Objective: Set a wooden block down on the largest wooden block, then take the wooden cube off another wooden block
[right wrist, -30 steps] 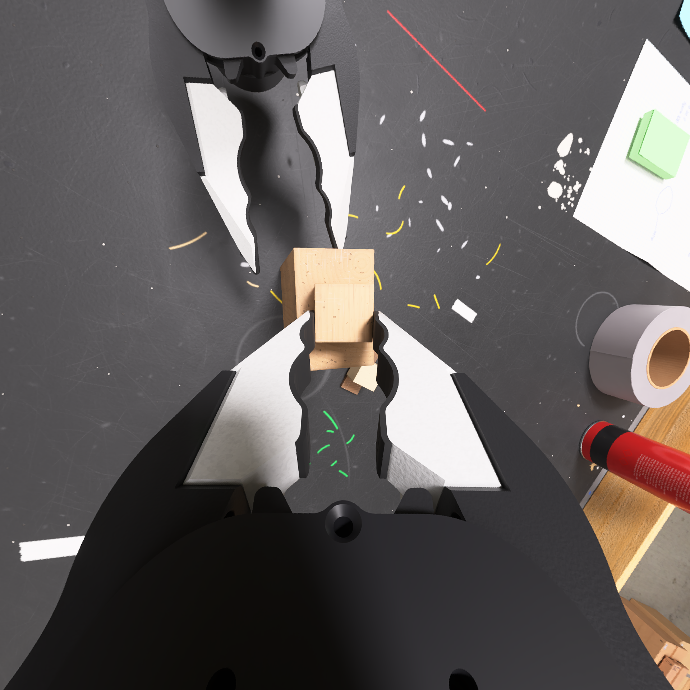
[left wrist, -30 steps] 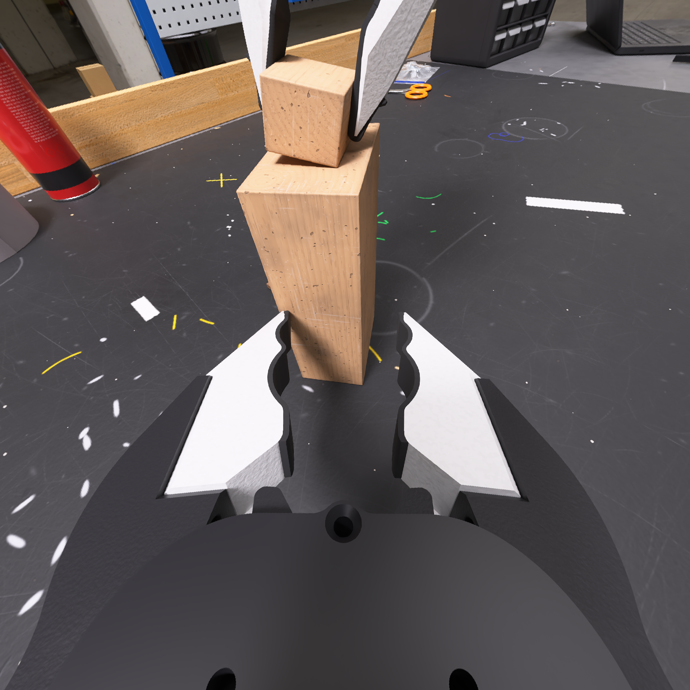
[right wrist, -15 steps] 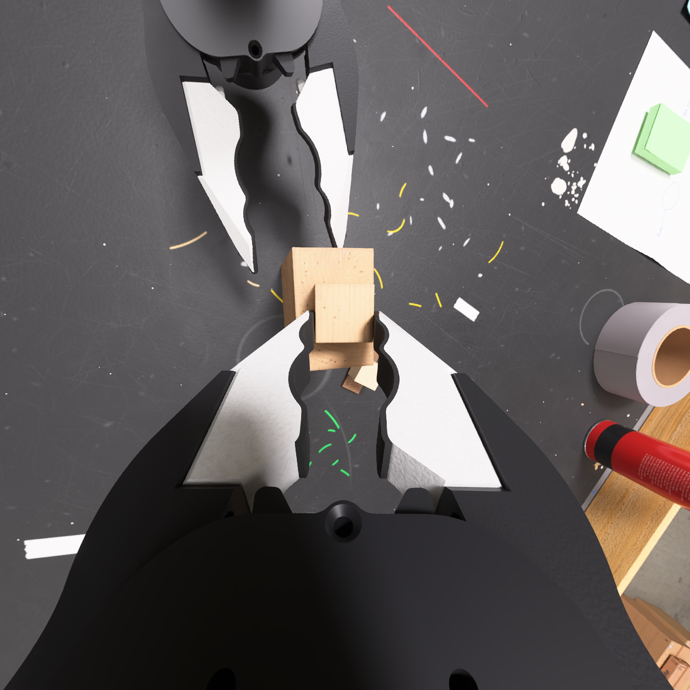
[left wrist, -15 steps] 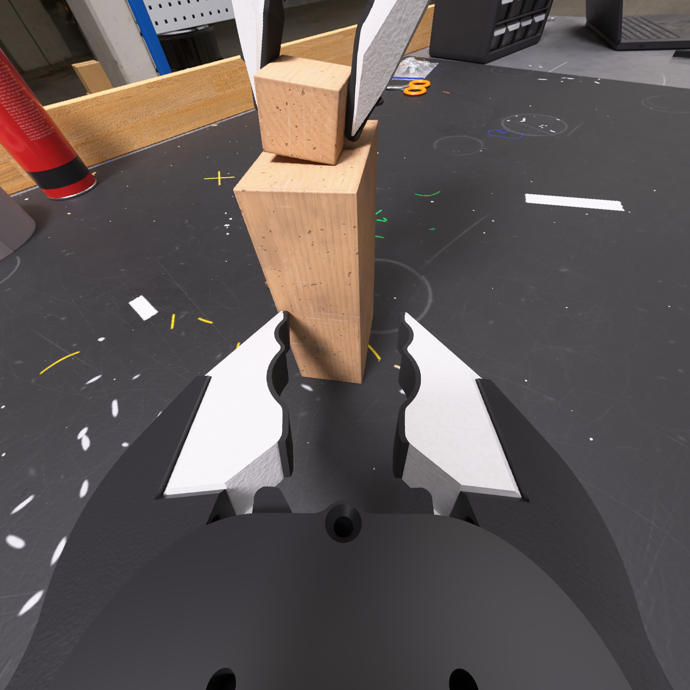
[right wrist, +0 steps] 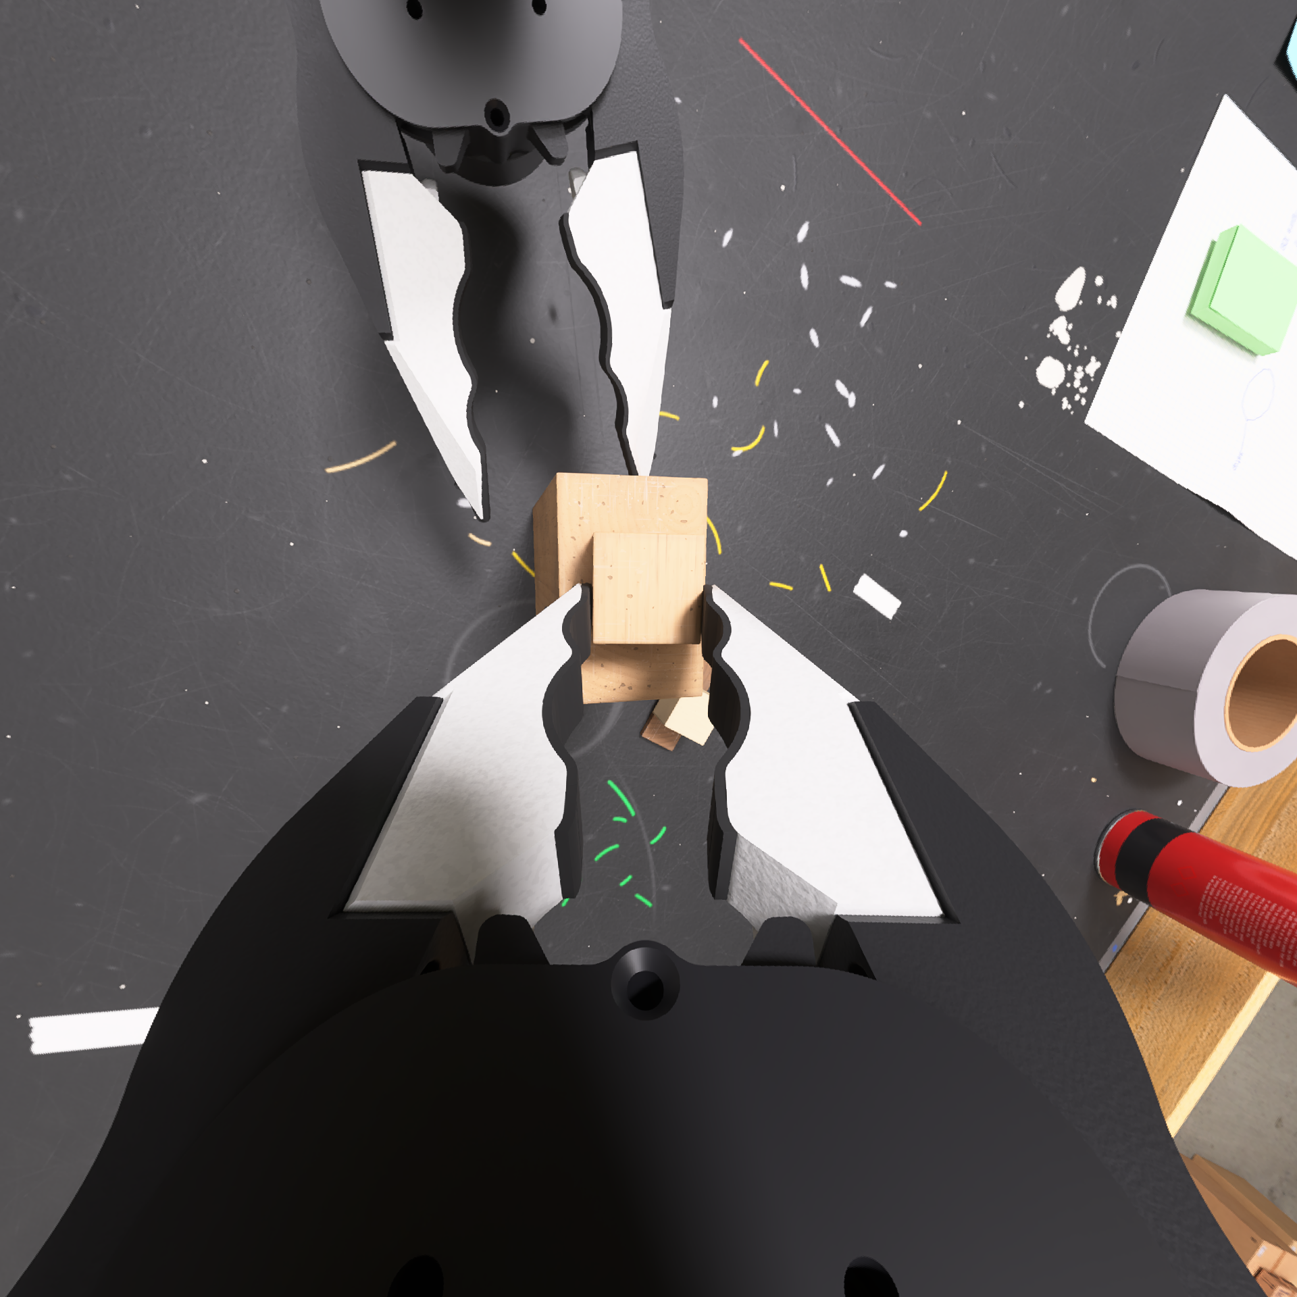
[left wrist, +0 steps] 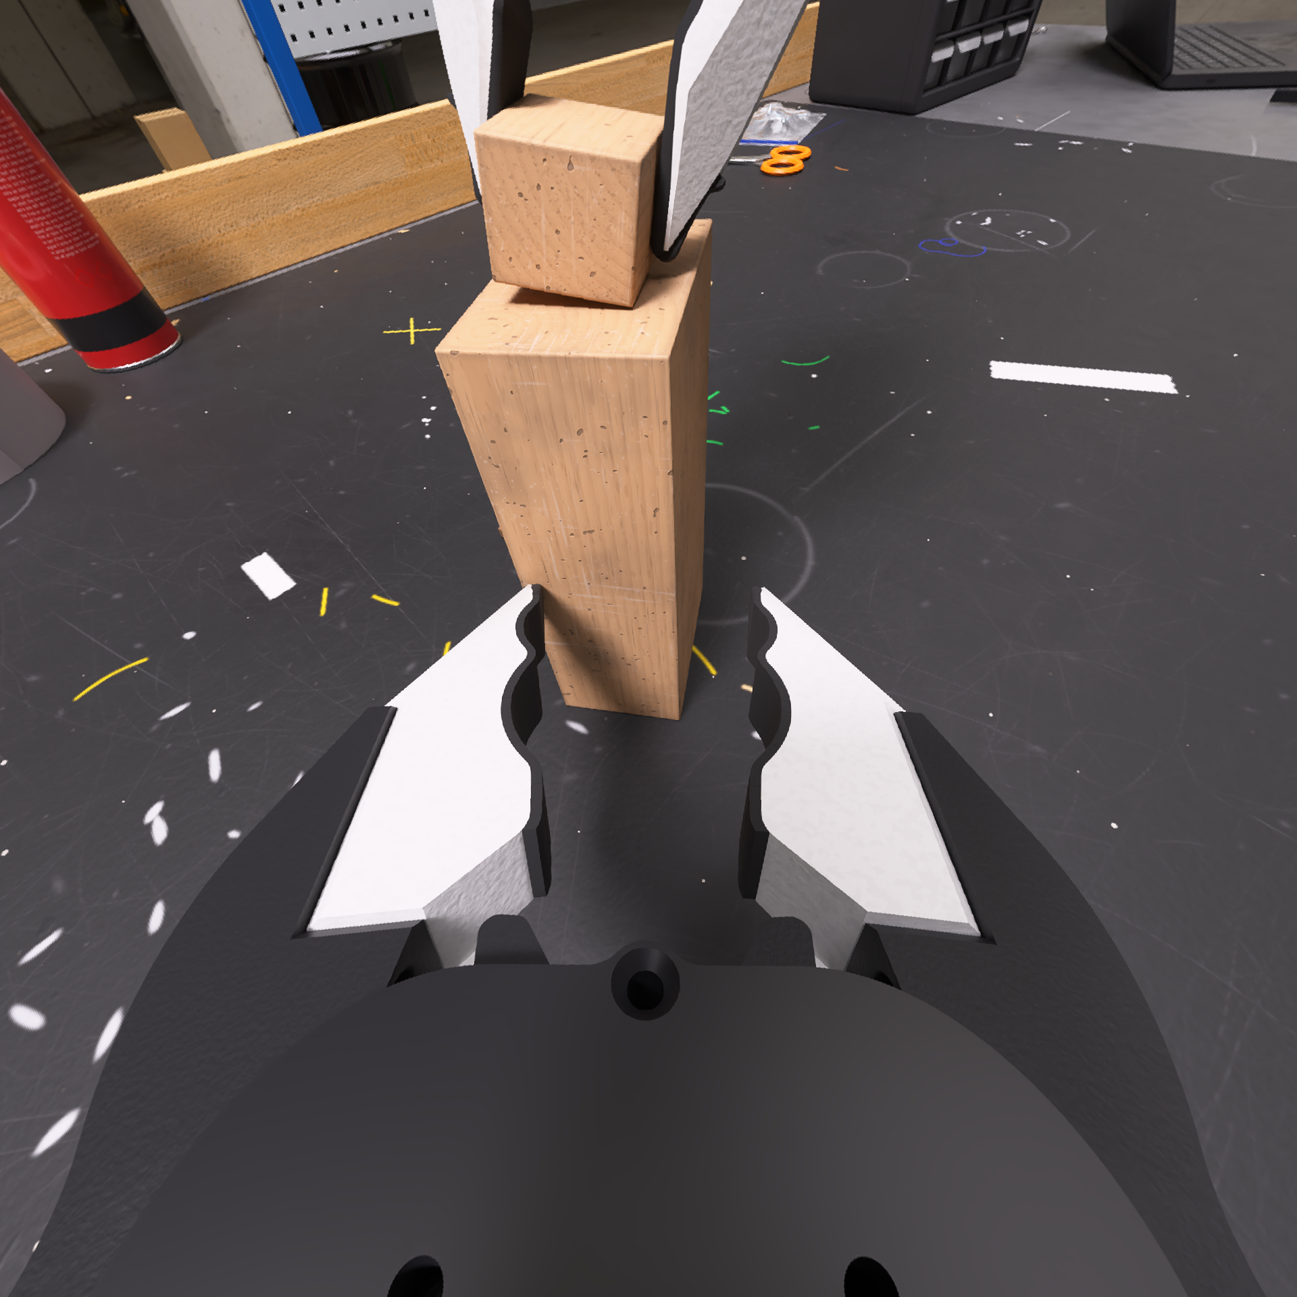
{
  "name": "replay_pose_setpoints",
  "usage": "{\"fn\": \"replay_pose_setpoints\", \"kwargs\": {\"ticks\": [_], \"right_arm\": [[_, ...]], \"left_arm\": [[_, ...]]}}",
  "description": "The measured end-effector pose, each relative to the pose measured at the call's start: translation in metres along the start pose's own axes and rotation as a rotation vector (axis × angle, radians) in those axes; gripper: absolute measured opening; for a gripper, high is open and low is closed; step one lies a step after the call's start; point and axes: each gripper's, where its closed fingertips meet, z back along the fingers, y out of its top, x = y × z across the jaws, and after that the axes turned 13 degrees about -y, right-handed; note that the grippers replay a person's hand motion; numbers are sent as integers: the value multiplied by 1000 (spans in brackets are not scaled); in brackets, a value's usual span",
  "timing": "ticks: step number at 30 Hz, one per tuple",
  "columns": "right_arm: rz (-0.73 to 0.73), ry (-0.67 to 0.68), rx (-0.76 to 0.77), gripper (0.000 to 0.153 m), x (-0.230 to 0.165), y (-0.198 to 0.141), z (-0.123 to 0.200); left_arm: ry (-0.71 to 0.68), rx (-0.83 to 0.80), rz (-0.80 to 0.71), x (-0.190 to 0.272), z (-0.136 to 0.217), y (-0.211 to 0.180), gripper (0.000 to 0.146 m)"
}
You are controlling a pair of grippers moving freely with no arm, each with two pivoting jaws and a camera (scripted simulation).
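Observation:
A tall wooden block [left wrist: 589,491] stands upright on the dark table, with a faint seam low on its front face. A small wooden cube [left wrist: 568,210] is at its top, slightly tilted; I cannot tell whether it touches. My right gripper [right wrist: 644,589] reaches down from above and is shut on the cube [right wrist: 646,589]; its fingers [left wrist: 709,105] show in the left wrist view. My left gripper [left wrist: 647,596] is open and empty, low at the tall block's base, with a finger on each side and not touching. It also shows in the right wrist view [right wrist: 561,491]. A small wooden piece [right wrist: 677,726] lies below.
A red can [left wrist: 63,267] stands at the left by a wooden rail [left wrist: 281,189]. Orange scissors [left wrist: 786,160] and black bins [left wrist: 933,49] are at the back. A tape roll [right wrist: 1214,688] and white paper with a green pad [right wrist: 1249,295] lie to one side.
The cube in my right gripper has straightened a little and shifted slightly on top of the tall block. My left gripper has stayed open at the base.

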Motion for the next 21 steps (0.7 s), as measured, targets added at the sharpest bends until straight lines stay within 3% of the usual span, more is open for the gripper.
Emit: {"fn": "replay_pose_setpoints", "kwargs": {"ticks": [21], "right_arm": [[22, 12, -21, 31, 1, -2, 0]], "left_arm": [[-1, -6, 0, 0, -1, -1, 59]]}}
